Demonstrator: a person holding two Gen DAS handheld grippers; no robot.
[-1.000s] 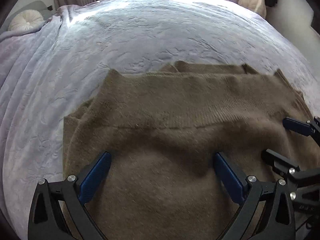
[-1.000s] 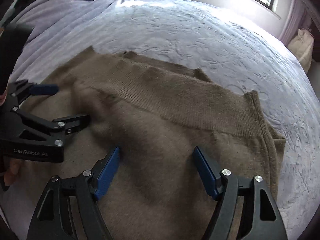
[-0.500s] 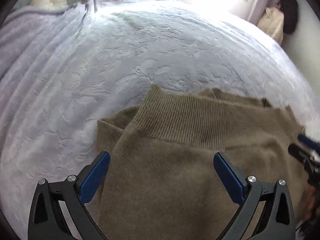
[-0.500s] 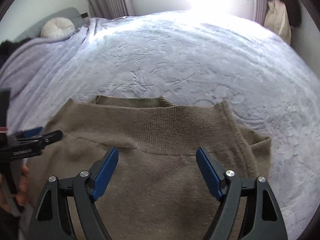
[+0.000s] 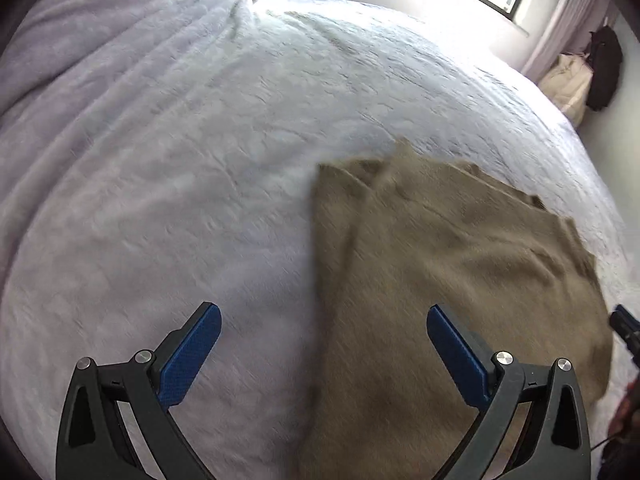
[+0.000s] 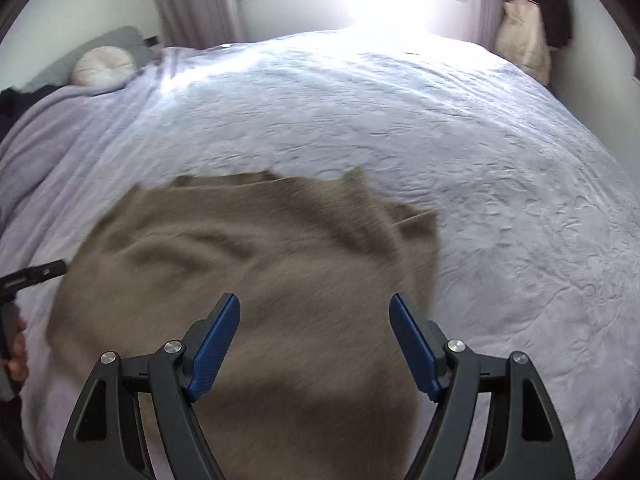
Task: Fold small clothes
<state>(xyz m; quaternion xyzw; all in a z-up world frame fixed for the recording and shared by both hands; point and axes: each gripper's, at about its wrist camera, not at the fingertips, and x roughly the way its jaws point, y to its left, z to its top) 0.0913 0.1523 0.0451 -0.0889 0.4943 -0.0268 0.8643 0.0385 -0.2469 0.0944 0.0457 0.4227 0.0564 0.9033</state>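
**Brown sweater lies folded on the bed, both tongs clear of it**

The brown sweater (image 6: 256, 280) lies on the pale bedspread (image 6: 400, 112), smeared by motion blur, its near end cut off by the frame. Above it the right gripper (image 6: 316, 320) narrows its wide jaws slightly, gripping nothing. The left gripper (image 5: 324, 332) hangs over the sweater's left edge, jaws spread wide and empty. A round cushion (image 6: 105, 66) sits far beyond the sweater.
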